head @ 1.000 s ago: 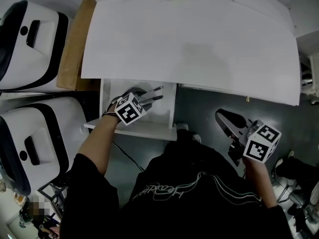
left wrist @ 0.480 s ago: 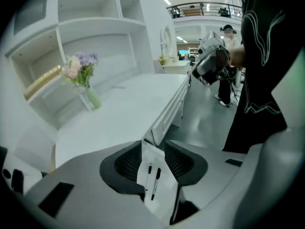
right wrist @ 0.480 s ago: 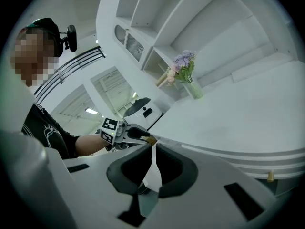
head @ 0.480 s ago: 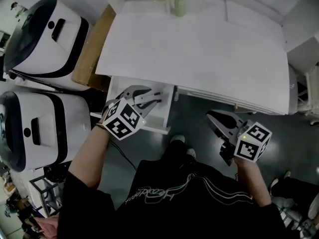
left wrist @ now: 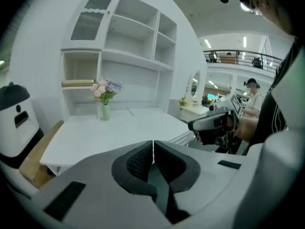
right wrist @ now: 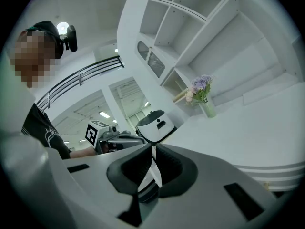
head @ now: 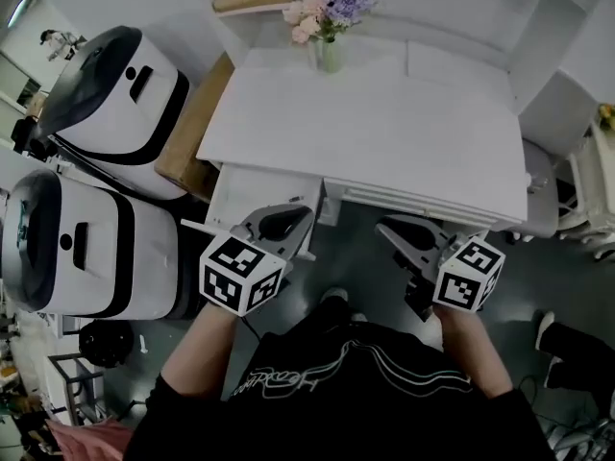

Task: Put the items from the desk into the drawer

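The drawer (head: 252, 188) stands pulled out under the left front of the white desk (head: 384, 142), its near part covered by the left tongs (head: 300, 211). What lies inside cannot be made out from above. No loose item shows on the desk top. Only a vase of flowers (head: 328, 29) stands there, at the back edge.

The left tongs hang just over the drawer's front. In the left gripper view their jaws meet with nothing between them (left wrist: 153, 144). The right tongs (head: 389, 229) hover in front of the desk, clear of it and well apart from the left pair. Their jaws (right wrist: 152, 149) are likewise pressed together and empty.

Two white-and-black machines (head: 113, 94) stand left of the desk, the nearer one cut off by the frame edge. A brown board (head: 192, 133) is wedged between them and the desk, its lower part hidden. The person's dark shirt (head: 336, 392) fills the bottom of the head view, hiding the floor below.
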A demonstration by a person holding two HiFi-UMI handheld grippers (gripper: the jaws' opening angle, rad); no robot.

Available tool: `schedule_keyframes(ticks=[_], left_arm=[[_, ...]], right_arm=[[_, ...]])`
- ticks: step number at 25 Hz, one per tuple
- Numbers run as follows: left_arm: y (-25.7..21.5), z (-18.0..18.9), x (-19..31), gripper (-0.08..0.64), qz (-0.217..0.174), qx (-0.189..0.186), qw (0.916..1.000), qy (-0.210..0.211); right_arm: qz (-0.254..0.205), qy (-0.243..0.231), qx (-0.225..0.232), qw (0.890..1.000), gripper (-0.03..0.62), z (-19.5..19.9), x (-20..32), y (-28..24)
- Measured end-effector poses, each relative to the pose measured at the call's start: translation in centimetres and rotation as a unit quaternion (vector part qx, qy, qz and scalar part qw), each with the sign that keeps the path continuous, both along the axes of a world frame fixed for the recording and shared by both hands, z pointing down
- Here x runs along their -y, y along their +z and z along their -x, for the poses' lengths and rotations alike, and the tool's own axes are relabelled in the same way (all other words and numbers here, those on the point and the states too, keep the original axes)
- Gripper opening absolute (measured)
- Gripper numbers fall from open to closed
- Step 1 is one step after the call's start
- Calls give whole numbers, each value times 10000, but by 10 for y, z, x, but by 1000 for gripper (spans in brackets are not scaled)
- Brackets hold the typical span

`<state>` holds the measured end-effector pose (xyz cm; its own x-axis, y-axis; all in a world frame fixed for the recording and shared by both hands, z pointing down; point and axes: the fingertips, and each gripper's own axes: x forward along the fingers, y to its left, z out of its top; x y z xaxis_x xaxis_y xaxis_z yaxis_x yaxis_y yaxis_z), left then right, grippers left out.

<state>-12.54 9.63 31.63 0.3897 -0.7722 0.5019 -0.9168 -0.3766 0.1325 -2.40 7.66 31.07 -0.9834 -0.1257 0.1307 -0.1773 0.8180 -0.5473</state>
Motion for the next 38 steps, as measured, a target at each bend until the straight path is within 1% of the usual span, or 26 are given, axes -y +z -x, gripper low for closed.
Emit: schedule_keyframes(ticks=[2, 4, 8, 10, 13, 18, 22, 27, 38], left_arm=[[-15, -16, -13, 23, -154, -345, 9991, -171], [-31, -33, -24, 21, -362, -589, 9973, -266], [-47, -60, -41, 21, -662, -743, 9942, -395], [-49, -71, -46, 21, -737, -801, 9930, -450], [-52, -80, -52, 21, -778, -1017, 9904, -520], [-55, -80, -53, 21, -792, -972, 9900, -645], [-58, -82, -57, 21, -828, -989, 9898, -609], [-60, -87, -65, 21, -815, -1148, 9887, -507], [-80, -102, -74, 21, -1103, -914, 9889, -385]], right_arm=[[-97, -21, 97, 9999, 57, -8, -13, -12], [-226, -19, 149, 9996, 57, -15, -24, -23], [-392, -30, 205, 9990, 57, -28, -37, -36], [-442, -41, 231, 9987, 57, -34, -42, -38], [-468, -67, 221, 9986, 57, -41, -50, -37], [-591, -116, 193, 9980, 57, -46, -58, -39], [-634, -104, 211, 9977, 57, -45, -65, -42], [-667, -50, 198, 9976, 57, -46, -75, -47], [-933, -10, 301, 9952, 57, -59, -84, -67]])
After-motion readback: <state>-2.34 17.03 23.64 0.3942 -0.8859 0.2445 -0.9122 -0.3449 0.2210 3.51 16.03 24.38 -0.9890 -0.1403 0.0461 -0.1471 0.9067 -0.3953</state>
